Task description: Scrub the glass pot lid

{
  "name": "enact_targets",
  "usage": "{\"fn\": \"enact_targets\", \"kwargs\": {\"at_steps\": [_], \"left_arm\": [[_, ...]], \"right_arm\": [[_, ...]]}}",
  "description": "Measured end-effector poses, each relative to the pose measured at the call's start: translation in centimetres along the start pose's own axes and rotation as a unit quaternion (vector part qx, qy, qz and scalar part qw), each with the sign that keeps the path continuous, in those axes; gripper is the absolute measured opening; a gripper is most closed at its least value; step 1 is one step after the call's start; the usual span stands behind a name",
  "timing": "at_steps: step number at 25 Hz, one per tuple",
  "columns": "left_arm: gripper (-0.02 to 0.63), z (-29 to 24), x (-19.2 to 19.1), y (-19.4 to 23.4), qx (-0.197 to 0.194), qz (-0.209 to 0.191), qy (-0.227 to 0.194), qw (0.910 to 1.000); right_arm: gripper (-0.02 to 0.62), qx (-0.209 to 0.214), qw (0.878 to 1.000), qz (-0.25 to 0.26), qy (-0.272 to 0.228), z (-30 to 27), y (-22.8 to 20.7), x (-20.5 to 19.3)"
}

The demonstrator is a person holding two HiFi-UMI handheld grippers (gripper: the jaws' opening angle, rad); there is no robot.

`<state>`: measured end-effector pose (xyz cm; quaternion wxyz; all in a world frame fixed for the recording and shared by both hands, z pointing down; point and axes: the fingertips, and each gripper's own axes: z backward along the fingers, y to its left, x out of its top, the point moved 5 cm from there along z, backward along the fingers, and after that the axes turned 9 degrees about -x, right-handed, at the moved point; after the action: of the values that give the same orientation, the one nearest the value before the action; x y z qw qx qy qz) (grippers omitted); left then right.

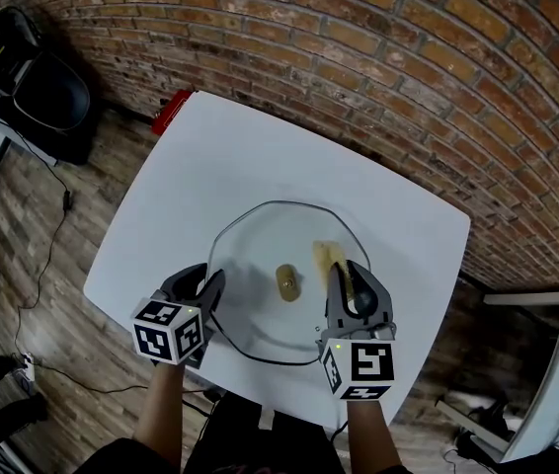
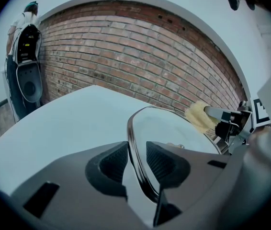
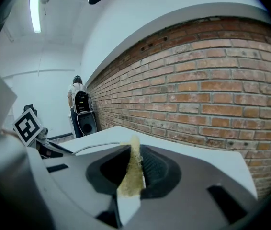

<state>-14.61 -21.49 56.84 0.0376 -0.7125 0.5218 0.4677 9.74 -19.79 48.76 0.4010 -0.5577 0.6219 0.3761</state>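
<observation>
The glass pot lid [image 1: 255, 265] lies flat on the white table [image 1: 210, 176], its brass knob [image 1: 286, 281] at the centre. My left gripper [image 1: 212, 286] is at the lid's left edge. In the left gripper view the metal rim [image 2: 134, 143] runs between the pads [image 2: 114, 164], with a gap still showing beside it, so the left gripper [image 2: 136, 159] is open. My right gripper [image 1: 347, 276] hovers over the lid's right part, shut on a thin yellow scrub pad [image 1: 325, 257] that sticks out past the fingertips [image 3: 133, 169]. That pad [image 2: 200, 116] also shows above the lid's far side.
A brick wall [image 1: 378, 77] runs close behind the table. A red object [image 1: 171, 112] hangs at the table's far left corner. A black seat [image 1: 33, 82] and a cable [image 1: 47, 265] are on the wooden floor to the left. A person with a backpack [image 3: 80, 104] stands by the wall.
</observation>
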Motion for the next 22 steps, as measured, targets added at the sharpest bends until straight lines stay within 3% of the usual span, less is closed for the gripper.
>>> {"fn": "enact_targets", "kwargs": {"at_steps": [10, 17, 22], "left_arm": [[0.123, -0.1, 0.1, -0.1, -0.004, 0.000, 0.003, 1.0000], [0.123, -0.1, 0.1, 0.1, -0.009, 0.001, 0.004, 1.0000], [0.123, -0.1, 0.4, 0.2, -0.009, -0.001, 0.007, 0.9999]], "right_arm": [[0.058, 0.062, 0.998, -0.011, -0.015, -2.9, 5.7, 2.1], [0.058, 0.113, 0.994, -0.009, -0.007, -5.0, 10.6, 2.7], [0.058, 0.126, 0.992, -0.007, 0.012, -6.0, 11.8, 1.9]]}}
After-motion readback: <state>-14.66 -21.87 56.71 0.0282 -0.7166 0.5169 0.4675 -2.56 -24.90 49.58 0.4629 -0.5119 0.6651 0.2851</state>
